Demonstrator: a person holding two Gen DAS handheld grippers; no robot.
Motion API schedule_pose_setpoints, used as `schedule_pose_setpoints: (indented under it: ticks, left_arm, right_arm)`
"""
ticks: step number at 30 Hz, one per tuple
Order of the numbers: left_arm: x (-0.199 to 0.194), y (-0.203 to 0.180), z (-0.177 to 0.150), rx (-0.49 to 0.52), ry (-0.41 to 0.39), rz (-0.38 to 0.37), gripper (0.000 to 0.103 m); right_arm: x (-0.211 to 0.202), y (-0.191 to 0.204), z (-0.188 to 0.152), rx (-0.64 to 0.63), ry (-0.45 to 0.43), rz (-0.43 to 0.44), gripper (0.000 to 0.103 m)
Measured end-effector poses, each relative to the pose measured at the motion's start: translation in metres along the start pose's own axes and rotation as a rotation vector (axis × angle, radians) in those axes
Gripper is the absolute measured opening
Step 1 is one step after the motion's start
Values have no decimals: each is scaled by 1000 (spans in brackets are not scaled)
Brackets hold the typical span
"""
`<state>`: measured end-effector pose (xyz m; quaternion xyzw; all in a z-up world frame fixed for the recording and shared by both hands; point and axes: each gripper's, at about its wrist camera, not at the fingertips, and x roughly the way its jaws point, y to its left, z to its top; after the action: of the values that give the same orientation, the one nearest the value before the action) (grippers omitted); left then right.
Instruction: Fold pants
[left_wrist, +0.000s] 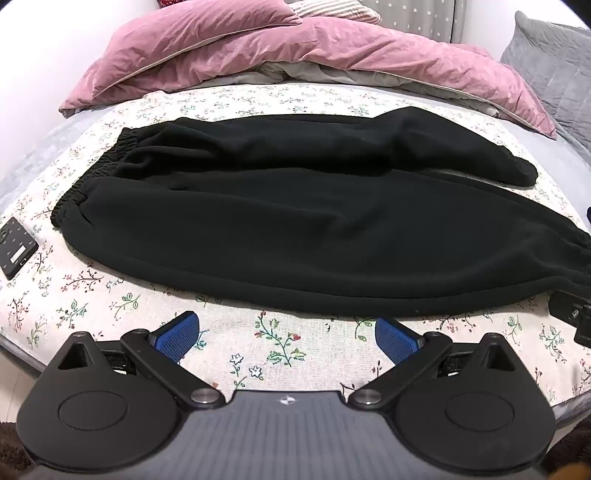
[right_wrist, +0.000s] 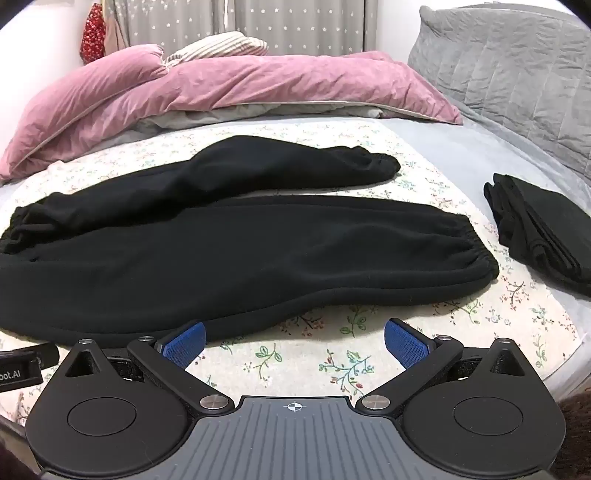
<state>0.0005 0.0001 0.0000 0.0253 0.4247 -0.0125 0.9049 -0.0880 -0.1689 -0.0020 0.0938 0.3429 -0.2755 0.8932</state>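
The black pants (left_wrist: 295, 221) lie spread out flat on the flowered sheet (left_wrist: 280, 347) that covers the near part of the bed. They are of a thick, soft cloth, and they are not folded yet. The elastic waistband (left_wrist: 92, 177) is at the left side, gathered in small wrinkles. The two legs go to the right. The near leg is wide and smooth and ends in a gathered cuff (right_wrist: 476, 251). The far leg lies a little apart from it, with some creases, and its cuff (right_wrist: 376, 164) is at the right too.

To the right of the pants, apart from them, a folded dark garment (right_wrist: 543, 232) lies on the same sheet. At the left edge of the sheet there is a small black flat device (left_wrist: 16, 247). Behind the pants a pink duvet (right_wrist: 221, 88) is heaped, and a grey quilted pillow (right_wrist: 517, 74) stands at the right.

The left gripper (left_wrist: 287, 332) hangs just before the near edge of the pants, with its blue pads (left_wrist: 177, 332) wide apart and nothing between them. The right gripper (right_wrist: 293, 341) is also spread wide and holds nothing; its left pad is at the hem of the near leg, but I cannot tell if it touches.
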Motion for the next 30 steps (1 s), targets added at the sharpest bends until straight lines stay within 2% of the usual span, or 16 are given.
schedule_pose_setpoints:
  ticks: [7,11,30]
  left_arm:
    - [3,-5,4,-2,4,13,103]
    - [-3,0,-1,-13,-8,-9,103]
    - [-1,3,-2,-24,2,-14,103]
  right_arm:
    - [-4,5,2,-14,10,-2,103]
    - [-3,7,3,-26,5,2,103]
    - [-4,13,-2,-35,-2,4,103]
